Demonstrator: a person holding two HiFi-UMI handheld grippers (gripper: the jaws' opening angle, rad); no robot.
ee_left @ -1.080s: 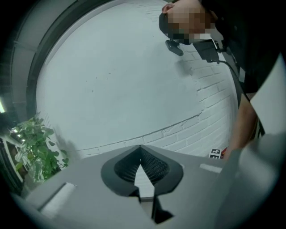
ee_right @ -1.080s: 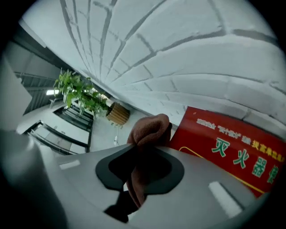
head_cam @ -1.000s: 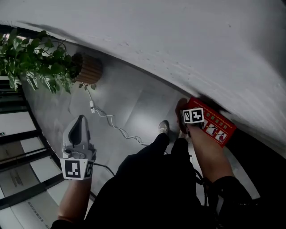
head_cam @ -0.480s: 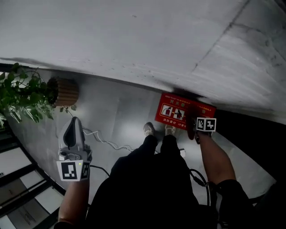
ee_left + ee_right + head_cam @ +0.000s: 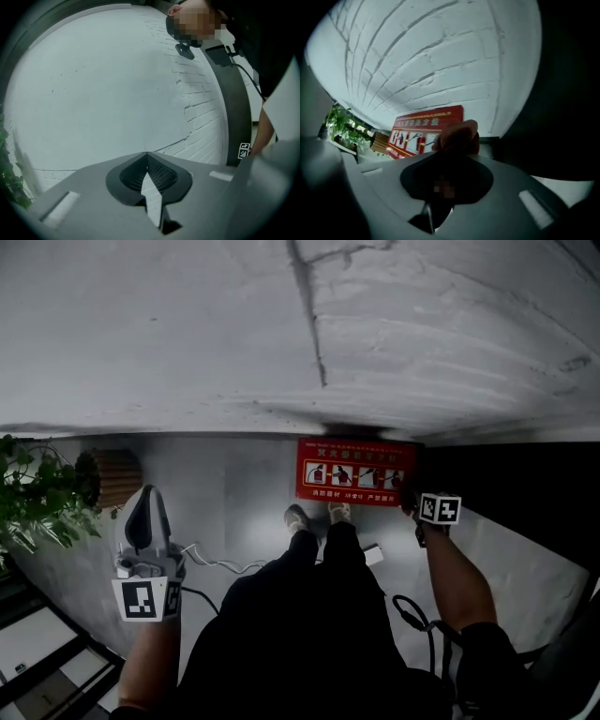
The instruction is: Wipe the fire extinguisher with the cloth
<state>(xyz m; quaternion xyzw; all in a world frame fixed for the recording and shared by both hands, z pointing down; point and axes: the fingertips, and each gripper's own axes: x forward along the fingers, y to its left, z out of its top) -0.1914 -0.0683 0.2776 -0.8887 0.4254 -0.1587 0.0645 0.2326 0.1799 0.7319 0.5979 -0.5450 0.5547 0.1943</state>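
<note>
The right hand-held gripper [image 5: 454,152] is clamping a small reddish-brown cloth [image 5: 459,135], and only a short bunch is poking out past its tips. If it goes against the red fire extinguisher box [image 5: 356,472] at a steep angle, the hard jaw ends, not the fabric, are likely to be scraping the printed face. A drag across the box could also be tugging the cloth free. The box is standing on the floor against the white brick wall [image 5: 187,334], just ahead of the person's shoes [image 5: 295,517]. A white cable [image 5: 220,565] is trailing near those feet and could be snagging a step. The left hand-held gripper [image 5: 147,498] is hanging with jaws together and nothing between them. Compared with a second ago, the box is now lying square and centred rather than tilted at the right. The right hand-held gripper is sitting off its right end instead of over it, and the plant [image 5: 33,502] is sliding toward the left edge.
</note>
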